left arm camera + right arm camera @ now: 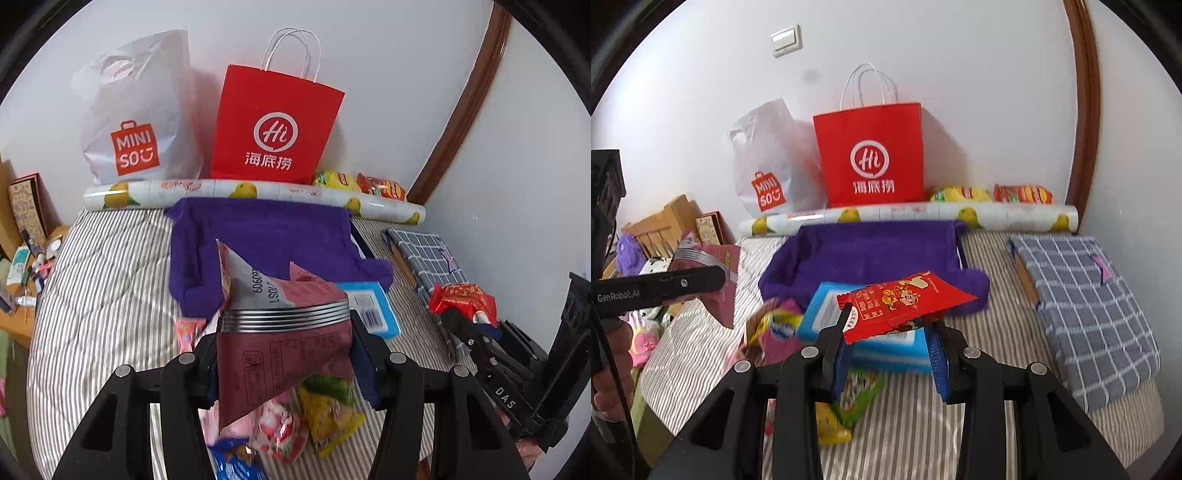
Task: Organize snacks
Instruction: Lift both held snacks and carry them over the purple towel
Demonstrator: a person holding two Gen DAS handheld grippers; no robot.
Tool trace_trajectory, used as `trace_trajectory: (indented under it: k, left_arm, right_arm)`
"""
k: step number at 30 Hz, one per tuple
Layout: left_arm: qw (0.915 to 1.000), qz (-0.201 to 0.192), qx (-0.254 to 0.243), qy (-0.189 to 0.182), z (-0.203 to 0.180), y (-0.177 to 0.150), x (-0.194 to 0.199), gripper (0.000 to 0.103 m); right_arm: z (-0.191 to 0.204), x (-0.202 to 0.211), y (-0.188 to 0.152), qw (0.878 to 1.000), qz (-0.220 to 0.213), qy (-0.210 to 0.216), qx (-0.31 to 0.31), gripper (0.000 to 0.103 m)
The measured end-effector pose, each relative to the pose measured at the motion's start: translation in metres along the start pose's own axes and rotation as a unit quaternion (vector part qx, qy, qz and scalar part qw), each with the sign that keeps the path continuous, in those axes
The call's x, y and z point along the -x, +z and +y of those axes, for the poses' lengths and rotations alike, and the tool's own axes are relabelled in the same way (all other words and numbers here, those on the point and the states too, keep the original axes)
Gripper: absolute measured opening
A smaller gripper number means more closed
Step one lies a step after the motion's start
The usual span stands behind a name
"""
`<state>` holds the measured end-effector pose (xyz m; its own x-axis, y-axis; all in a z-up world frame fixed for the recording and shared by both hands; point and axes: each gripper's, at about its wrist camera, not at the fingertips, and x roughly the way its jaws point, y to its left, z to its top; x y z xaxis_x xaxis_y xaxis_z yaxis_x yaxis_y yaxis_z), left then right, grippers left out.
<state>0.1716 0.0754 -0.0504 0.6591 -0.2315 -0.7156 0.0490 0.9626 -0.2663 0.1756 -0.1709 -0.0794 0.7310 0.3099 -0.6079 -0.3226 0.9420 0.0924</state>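
Observation:
My left gripper (286,352) is shut on a maroon snack packet (280,354) with a silver band, held above the striped bed (96,295). My right gripper (891,332) is shut on a red snack packet (905,304), also seen in the left wrist view (463,301). A purple cloth-lined box (266,236) lies ahead, also in the right wrist view (871,251). Loose snacks lie below: pink and yellow packets (306,421), a blue pack (373,310), yellow-green packets (849,406). The left gripper with its packet shows at the left of the right wrist view (701,273).
A red paper bag (275,122) and white Miniso bag (136,118) stand against the wall behind a lemon-print roll (251,192). Yellow and red snack bags (993,194) lie beside the red bag. A checked-cloth bundle (1086,299) lies right. A cluttered wooden stand (22,258) is left.

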Motion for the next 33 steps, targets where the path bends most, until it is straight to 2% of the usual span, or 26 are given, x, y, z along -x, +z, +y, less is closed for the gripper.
trace_trajectory:
  k: [8, 18, 33]
  left_arm:
    - [0.9998, 0.010, 0.008, 0.013, 0.015, 0.034, -0.031, 0.054]
    - [0.9989, 0.034, 0.017, 0.026, 0.042, 0.068, -0.077, 0.054]
    - [0.9952, 0.081, 0.034, 0.044, 0.077, 0.102, -0.150, 0.054]
  right_arm:
    - [0.000, -0.034, 0.042, 1.000, -0.013, -0.002, 0.017, 0.037]
    - [-0.012, -0.089, 0.078, 1.000, -0.012, 0.003, 0.009, 0.037]
    - [-0.032, -0.184, 0.101, 0.999, 0.022, 0.000, 0.031, 0.037]
